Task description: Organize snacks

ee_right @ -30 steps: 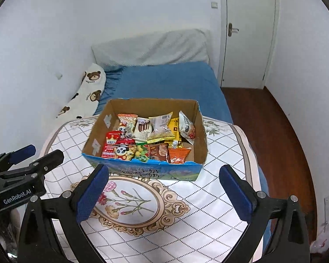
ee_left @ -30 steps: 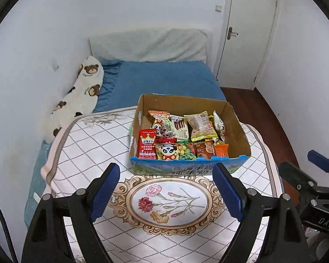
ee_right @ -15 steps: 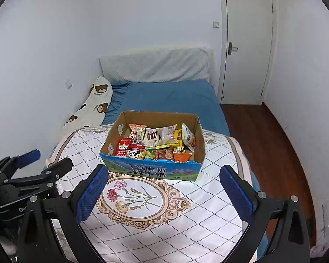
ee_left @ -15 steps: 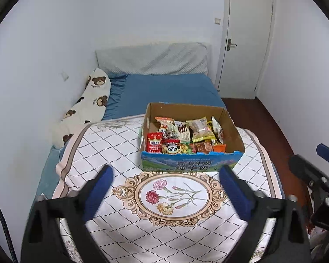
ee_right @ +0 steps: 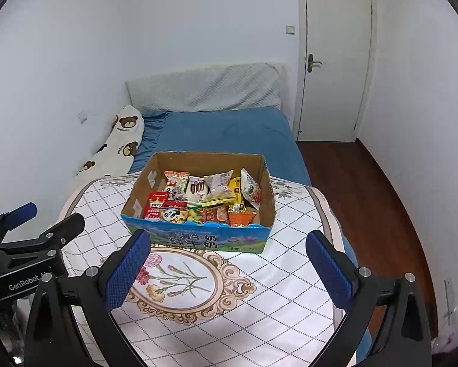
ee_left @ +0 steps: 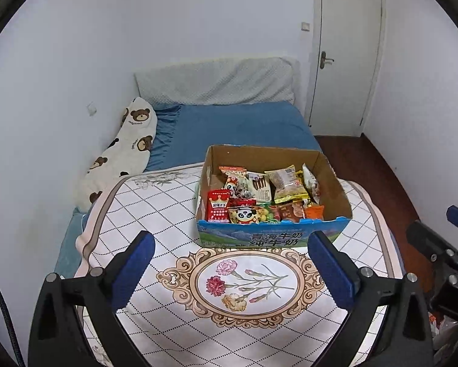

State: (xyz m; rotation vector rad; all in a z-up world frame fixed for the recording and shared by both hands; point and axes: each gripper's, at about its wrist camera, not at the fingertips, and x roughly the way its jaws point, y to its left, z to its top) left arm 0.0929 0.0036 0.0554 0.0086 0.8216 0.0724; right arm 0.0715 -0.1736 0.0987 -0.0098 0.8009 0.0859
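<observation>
Snacks (ee_left: 259, 195) sit packed in the box (ee_left: 271, 235) on the surface (ee_left: 155, 202); your left hand-held gripper (ee_left: 232, 263) and right hand-held gripper (ee_right: 229, 260) hover before it, both spread wide, holding nothing.

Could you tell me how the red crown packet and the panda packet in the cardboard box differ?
The red crown packet stands upright against the box's left wall; the panda packet lies crosswise along the front edge. The crown packet is plain red with a yellow crown; the panda packet shows a cartoon panda face. Both sit inside the cardboard box, touched by neither gripper.
</observation>
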